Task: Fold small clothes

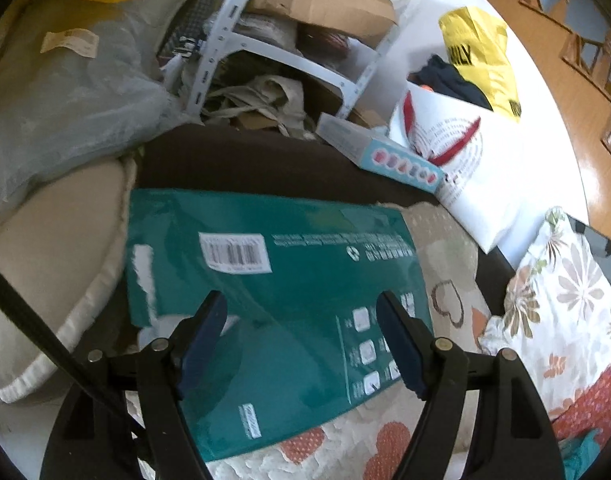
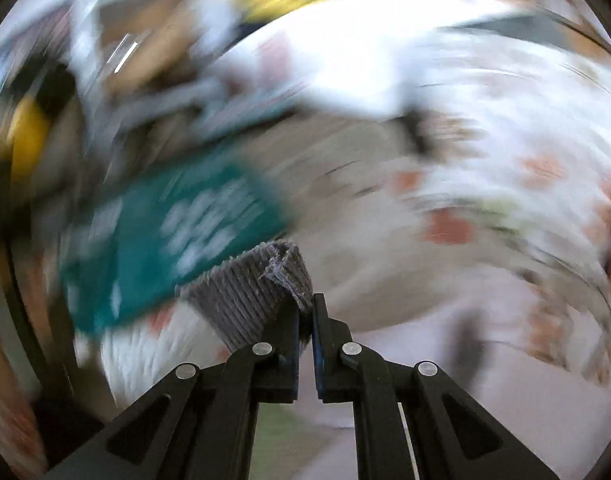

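Observation:
In the right wrist view my right gripper (image 2: 305, 304) is shut on a small grey ribbed knit cloth (image 2: 249, 292), which hangs to the left of the jaws with a frayed corner at the fingertips. The scene behind it is heavily motion-blurred. In the left wrist view my left gripper (image 1: 301, 312) is open and empty, jaws wide apart, above a flat teal cardboard box (image 1: 265, 288) that lies on a quilted bedcover with orange patches (image 1: 345, 448). The grey cloth does not show in the left wrist view.
A beige cushion (image 1: 45, 280) lies left of the teal box. A floral pillow (image 1: 565, 300) sits at right. Behind are a white bag (image 1: 457, 152), a yellow bag (image 1: 481, 52), a small light-blue box (image 1: 385, 152) and a cluttered white metal shelf (image 1: 289, 40).

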Demonstrator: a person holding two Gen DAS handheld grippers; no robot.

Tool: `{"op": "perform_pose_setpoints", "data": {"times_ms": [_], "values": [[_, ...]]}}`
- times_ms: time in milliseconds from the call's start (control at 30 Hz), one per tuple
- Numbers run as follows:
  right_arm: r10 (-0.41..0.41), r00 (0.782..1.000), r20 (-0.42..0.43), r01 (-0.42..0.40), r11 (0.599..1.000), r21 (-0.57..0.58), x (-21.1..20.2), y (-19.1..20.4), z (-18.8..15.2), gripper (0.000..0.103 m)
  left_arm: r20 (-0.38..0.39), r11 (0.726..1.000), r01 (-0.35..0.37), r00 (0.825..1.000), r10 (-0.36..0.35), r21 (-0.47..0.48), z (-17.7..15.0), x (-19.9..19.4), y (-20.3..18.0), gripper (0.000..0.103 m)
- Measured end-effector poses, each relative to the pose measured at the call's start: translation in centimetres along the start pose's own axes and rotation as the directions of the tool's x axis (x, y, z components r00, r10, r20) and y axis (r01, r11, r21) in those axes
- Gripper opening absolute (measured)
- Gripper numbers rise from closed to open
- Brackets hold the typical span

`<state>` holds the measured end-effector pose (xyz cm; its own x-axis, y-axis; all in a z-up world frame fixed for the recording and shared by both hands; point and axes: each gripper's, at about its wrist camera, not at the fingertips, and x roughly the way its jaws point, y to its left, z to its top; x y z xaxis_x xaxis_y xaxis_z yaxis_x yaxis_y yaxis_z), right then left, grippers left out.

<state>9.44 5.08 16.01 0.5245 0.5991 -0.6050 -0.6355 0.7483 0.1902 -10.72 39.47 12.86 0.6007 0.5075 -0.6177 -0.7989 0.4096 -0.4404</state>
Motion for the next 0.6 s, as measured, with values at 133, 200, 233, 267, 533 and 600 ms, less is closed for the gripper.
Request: {"op": "perform_pose_setpoints", "data": {"times_ms": [133, 200, 233, 267, 533, 600], "values": [[-0.179, 0.979, 0.094, 0.137, 0.931, 0.339, -8.7, -13.5, 0.5, 0.006, -0.028, 0.998, 0.039, 0.999, -0.037, 0.052, -1.4, 0.1, -2.1, 0.076], [-0.303, 0.951, 0.056, 0.252, 0.869, 0.425, -11.4, -18.5, -1.5, 0.006, -0.044, 0.993, 0.06, 0.997, -0.056, 0.1, -2.3, 0.1, -3.7, 0.076], [-0.337, 0.941, 0.037, 0.285, 0.846, 0.45, -12.2, -20.0, -2.4, 0.006, -0.05, 0.99, 0.069, 0.997, -0.063, 0.126, -2.9, 0.1, -4.5, 0.076], [-0.395, 0.918, -0.013, 0.352, 0.801, 0.484, -13.1, -22.8, -4.3, 0.006, -0.057, 0.985, 0.079, 0.996, -0.071, 0.153, -3.5, 0.1, -5.4, 0.076], [-0.601, 0.75, -0.276, 0.648, 0.587, 0.484, -14.6, -29.7, -12.8, 0.041, -0.122, 0.919, 0.162, 0.985, -0.126, 0.359, -9.2, -0.2, -12.6, 0.078], [-0.589, 0.771, -0.242, 0.627, 0.635, 0.452, -14.4, -28.6, -12.3, 0.041, -0.155, 0.9, 0.187, 0.979, -0.136, 0.394, -10.7, 0.1, -14.3, 0.078]]}}
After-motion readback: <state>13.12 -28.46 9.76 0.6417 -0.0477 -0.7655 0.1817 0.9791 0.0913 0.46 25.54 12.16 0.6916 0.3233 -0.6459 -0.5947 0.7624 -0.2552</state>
